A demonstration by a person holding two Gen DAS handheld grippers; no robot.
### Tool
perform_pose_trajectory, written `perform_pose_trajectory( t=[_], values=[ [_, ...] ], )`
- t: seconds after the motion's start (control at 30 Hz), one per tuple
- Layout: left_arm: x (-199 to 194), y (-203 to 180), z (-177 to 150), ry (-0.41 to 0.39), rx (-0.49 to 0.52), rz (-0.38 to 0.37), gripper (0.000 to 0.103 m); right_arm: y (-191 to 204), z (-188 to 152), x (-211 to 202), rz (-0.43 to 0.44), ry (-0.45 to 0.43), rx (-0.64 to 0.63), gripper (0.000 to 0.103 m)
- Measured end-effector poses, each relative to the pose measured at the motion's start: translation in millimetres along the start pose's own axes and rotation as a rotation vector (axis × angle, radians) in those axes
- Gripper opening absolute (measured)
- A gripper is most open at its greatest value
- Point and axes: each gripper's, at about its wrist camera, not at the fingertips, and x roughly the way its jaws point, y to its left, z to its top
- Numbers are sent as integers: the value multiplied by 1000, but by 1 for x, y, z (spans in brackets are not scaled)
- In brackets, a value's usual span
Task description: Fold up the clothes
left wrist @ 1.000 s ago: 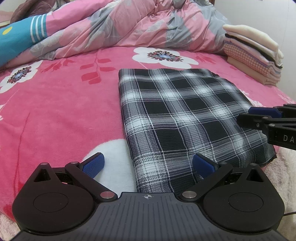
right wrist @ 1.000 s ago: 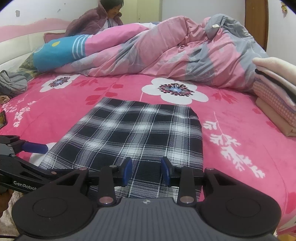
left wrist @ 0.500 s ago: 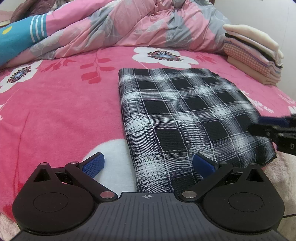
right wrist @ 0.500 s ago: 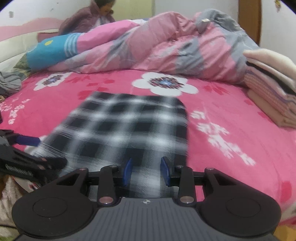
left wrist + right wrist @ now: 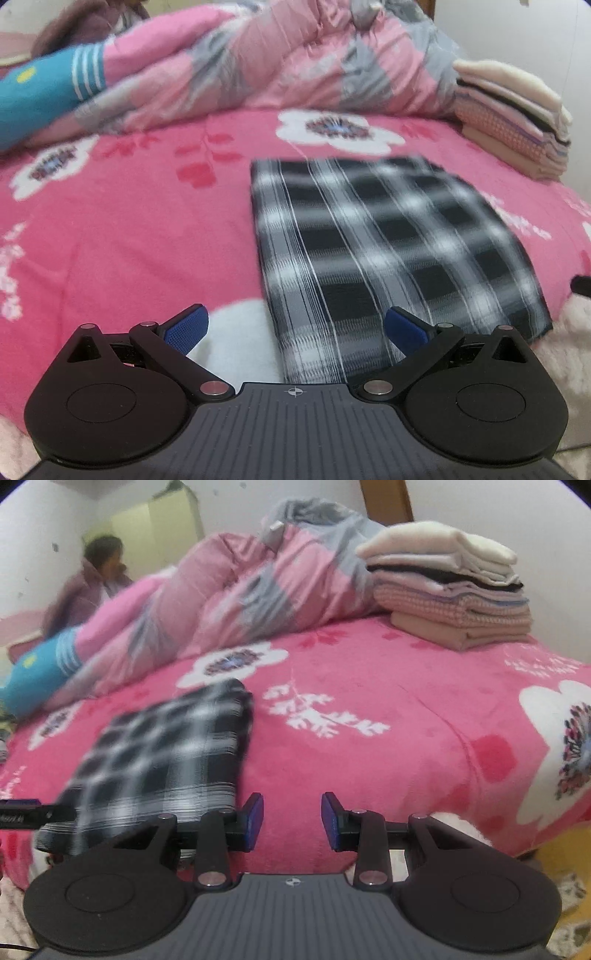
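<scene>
A bright pink fleece blanket with white flowers point(image 5: 129, 229) covers the bed. A crumpled pink-and-grey quilt point(image 5: 258, 62) lies heaped at its far side, beside a teal pillow with white stripes point(image 5: 40, 96). A person in a mauve jacket point(image 5: 85, 594) sits behind.

The left black two-finger gripper with blue pads point(image 5: 295, 328) points downward, its jaws spread wide and empty. The right black gripper with blue pads point(image 5: 292, 821) stands partly open, nothing between its fingers.
</scene>
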Motion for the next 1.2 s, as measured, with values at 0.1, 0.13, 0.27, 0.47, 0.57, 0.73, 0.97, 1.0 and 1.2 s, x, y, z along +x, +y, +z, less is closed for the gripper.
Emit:
perform_pose_trajectory(
  t=[0.1, 0.13, 0.27, 0.47, 0.57, 0.73, 0.97, 1.0, 1.2],
  values=[
    [-3, -7, 3, 2, 28, 30, 103, 9, -6, 2, 97, -24, -25, 37],
    [-3, -10, 3, 5, 43, 41, 103, 13, -8, 5, 131, -31, -38, 37],
    [-2, -22, 0, 16, 104, 81, 103, 35, -16, 12, 192, -61, -138, 37],
    [8, -32, -5, 55, 147, 121, 103, 52, -31, 21, 251, -65, -261, 37],
    [10, -31, -5, 61, 143, 117, 103, 50, -38, 27, 216, -20, -298, 37],
    [1, -26, -3, 34, 136, 111, 103, 34, -32, 15, 183, 42, -277, 37],
    [11, -34, 11, -78, 191, 42, 103, 28, 55, 42, 304, -37, -119, 32],
    [18, -35, 12, -75, 189, 37, 103, 36, 68, 56, 320, -41, -132, 32],
    [42, -22, 14, -3, 59, -31, 103, 102, 113, 159, 412, 89, -333, 30]
  ],
)
